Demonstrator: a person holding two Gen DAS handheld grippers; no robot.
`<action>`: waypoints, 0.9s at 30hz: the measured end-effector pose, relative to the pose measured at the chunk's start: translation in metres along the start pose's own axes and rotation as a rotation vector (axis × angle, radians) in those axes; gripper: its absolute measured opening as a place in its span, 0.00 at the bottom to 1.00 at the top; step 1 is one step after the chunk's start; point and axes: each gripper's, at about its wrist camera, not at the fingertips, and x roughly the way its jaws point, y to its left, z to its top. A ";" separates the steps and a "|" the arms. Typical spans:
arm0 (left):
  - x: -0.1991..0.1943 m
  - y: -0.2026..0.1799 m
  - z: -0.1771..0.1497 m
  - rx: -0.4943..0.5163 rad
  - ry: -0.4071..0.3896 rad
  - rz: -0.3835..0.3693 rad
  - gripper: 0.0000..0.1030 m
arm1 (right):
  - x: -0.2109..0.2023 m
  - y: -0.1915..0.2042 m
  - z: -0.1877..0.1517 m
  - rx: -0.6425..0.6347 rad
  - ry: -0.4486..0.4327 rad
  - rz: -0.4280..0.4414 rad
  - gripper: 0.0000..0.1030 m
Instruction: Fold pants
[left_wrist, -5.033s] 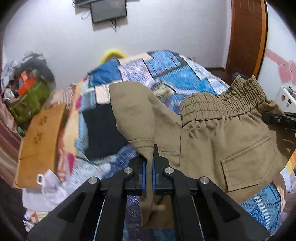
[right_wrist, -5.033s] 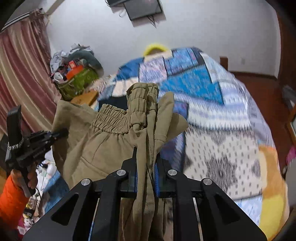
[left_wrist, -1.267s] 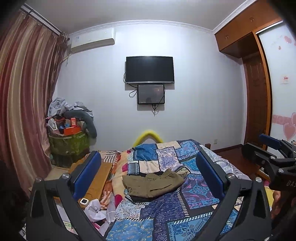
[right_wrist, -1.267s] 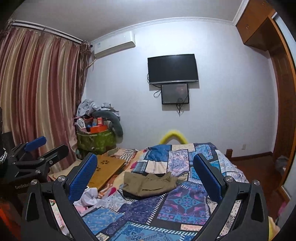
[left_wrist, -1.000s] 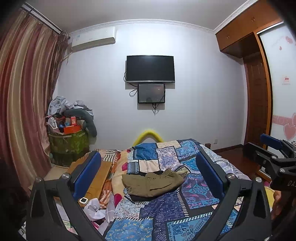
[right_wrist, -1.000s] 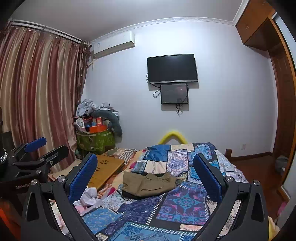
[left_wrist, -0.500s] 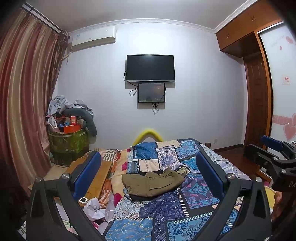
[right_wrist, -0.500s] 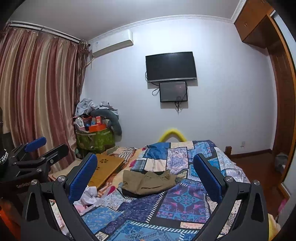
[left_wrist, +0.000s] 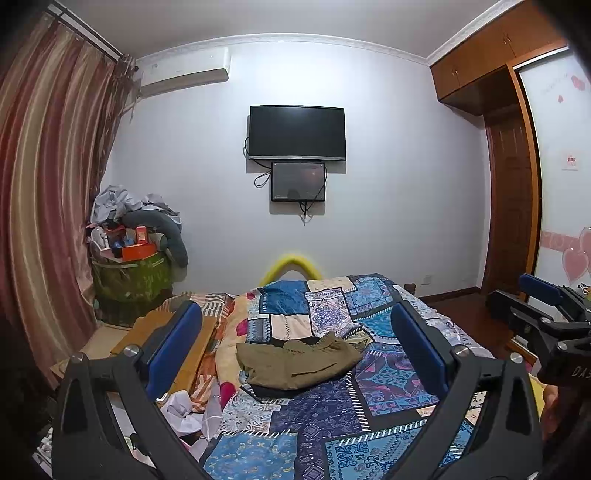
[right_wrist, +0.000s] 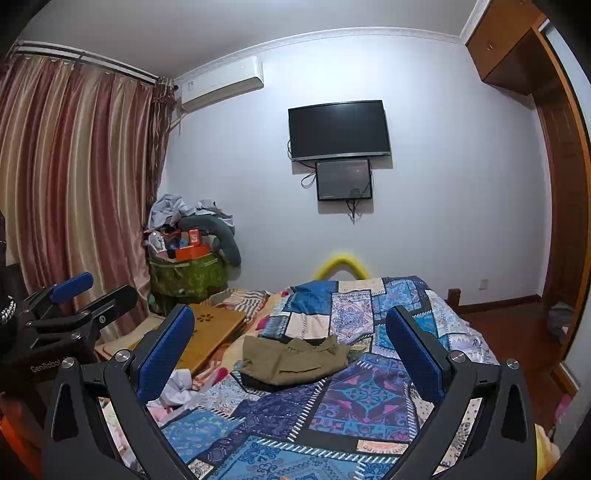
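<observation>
1. Khaki pants (left_wrist: 297, 360) were found lying in a folded bundle on the patchwork quilt (left_wrist: 369, 417).
2. Left gripper (left_wrist: 295, 349) and right gripper (right_wrist: 293, 345) were held wide apart, empty, well back.
3. Loose edges should be squared before acceptance.

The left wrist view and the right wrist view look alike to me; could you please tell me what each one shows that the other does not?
Only the left wrist view shows the pink heart decals. Only the right wrist view shows the wooden lap desk's flower cutout. Both show the khaki pants lying folded on the patchwork quilt, the wall television, and both open hand-held grippers: left, right.
</observation>
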 end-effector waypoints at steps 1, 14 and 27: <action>0.000 0.000 0.000 0.002 0.001 -0.002 1.00 | 0.000 0.000 -0.001 0.001 0.001 0.000 1.00; 0.000 0.004 0.001 -0.016 0.010 -0.056 1.00 | -0.002 0.000 -0.001 0.002 -0.005 -0.007 1.00; 0.006 0.004 0.001 -0.028 0.041 -0.077 1.00 | -0.002 -0.002 0.002 0.007 -0.006 -0.012 1.00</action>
